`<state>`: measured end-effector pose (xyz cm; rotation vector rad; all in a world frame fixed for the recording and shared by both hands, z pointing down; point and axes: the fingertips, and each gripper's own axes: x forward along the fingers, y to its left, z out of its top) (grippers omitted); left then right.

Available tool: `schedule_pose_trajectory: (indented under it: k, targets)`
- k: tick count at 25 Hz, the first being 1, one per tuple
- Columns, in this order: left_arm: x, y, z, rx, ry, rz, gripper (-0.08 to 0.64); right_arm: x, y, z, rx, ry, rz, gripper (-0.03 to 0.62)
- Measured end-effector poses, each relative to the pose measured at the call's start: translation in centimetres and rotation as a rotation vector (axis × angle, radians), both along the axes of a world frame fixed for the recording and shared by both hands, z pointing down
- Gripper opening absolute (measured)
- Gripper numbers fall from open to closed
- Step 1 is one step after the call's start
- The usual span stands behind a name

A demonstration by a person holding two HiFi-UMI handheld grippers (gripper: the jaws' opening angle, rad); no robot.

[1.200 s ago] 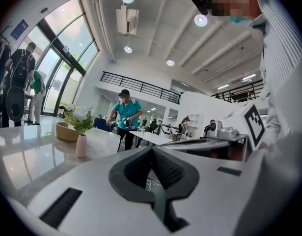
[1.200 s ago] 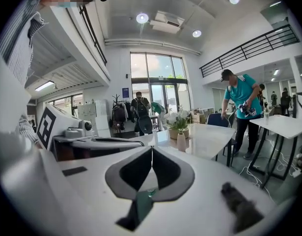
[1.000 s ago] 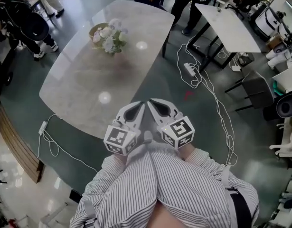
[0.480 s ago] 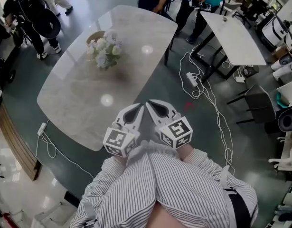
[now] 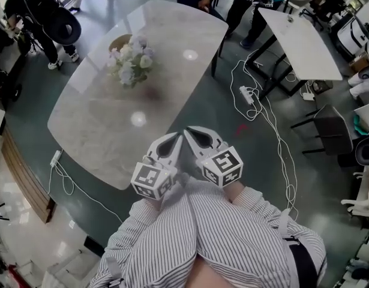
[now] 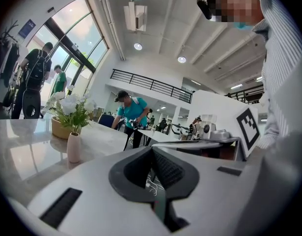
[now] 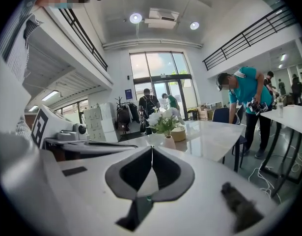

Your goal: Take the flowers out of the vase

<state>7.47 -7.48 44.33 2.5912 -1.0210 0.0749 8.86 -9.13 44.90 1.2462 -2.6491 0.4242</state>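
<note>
We are only approaching: left tool (image 5: 170, 141) and right tool (image 5: 196, 135), both closed and empty, hover at the counter's (image 5: 106, 131) near edge, well apart from the flowers (image 5: 131, 60), apparently all in the vase (image 6: 73, 147), so next we must reach across and open.

The left gripper (image 5: 177, 135) and right gripper (image 5: 189, 131) are white shells; their fingers (image 6: 168, 168) are dark grey and ribbed; behind the fingers, each bears a black-and-white marker cube (image 5: 151, 180); further back, a grey-and-white pinstriped shirt (image 5: 214, 239) with long sleeves.
</note>
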Motion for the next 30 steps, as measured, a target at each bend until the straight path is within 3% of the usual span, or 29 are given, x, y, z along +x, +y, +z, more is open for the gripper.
schedule_pose_trajectory:
  k: [11,30]
  targets:
    - [-3.2,-5.3,-1.0,-0.010,-0.006,-0.059,0.012,-2.9,-4.7,-0.9,0.004,0.001,-0.034,0.015]
    - [-7.9,-13.5,-1.1,-0.027,0.005,-0.055,0.012,-7.1,-12.7,-0.8,-0.014,0.018,-0.011,0.015]
